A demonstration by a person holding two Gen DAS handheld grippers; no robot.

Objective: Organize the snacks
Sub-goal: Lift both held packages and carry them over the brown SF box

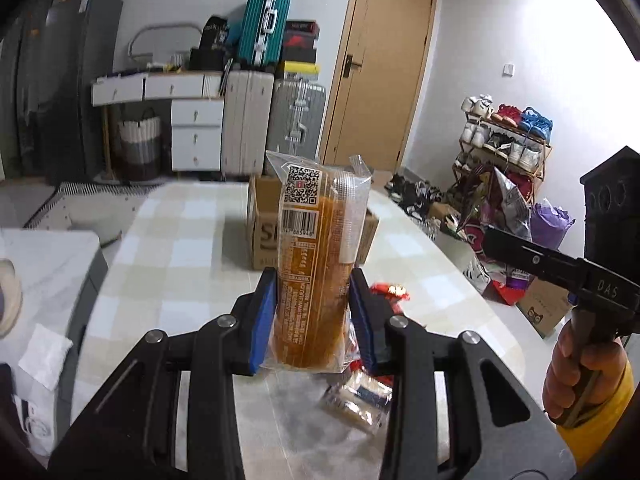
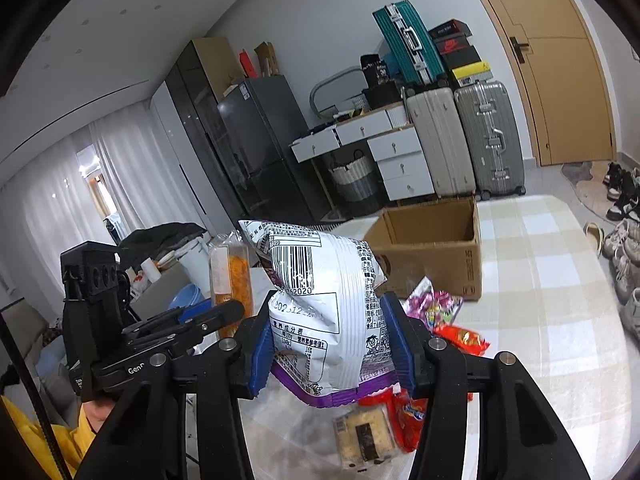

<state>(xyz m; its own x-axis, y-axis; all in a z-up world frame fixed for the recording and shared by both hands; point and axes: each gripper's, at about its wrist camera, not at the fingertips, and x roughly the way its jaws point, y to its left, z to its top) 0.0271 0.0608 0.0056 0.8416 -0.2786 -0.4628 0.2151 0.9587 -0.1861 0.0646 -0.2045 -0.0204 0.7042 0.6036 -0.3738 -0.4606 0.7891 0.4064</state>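
Observation:
My left gripper (image 1: pixel 312 316) is shut on a tall clear pack of orange snacks (image 1: pixel 312 264), held upright above the table. My right gripper (image 2: pixel 332 344) is shut on a white and purple chip bag (image 2: pixel 324 304), also lifted. The open cardboard box (image 2: pixel 436 244) stands on the checked table; it also shows behind the orange pack in the left wrist view (image 1: pixel 264 228). Loose snacks lie below the grippers: a cracker pack (image 2: pixel 366 436), red packets (image 2: pixel 460 336) and a pink packet (image 2: pixel 424 300). The chip bag shows in the left wrist view (image 1: pixel 504 208).
The checked table (image 2: pixel 540 280) has a rounded edge. Suitcases (image 2: pixel 464 140), a white drawer desk (image 2: pixel 392 152), a fridge (image 2: pixel 256 136) and a door (image 2: pixel 560 60) stand behind. A shoe rack (image 1: pixel 504 140) and shoes (image 2: pixel 624 240) are at the right.

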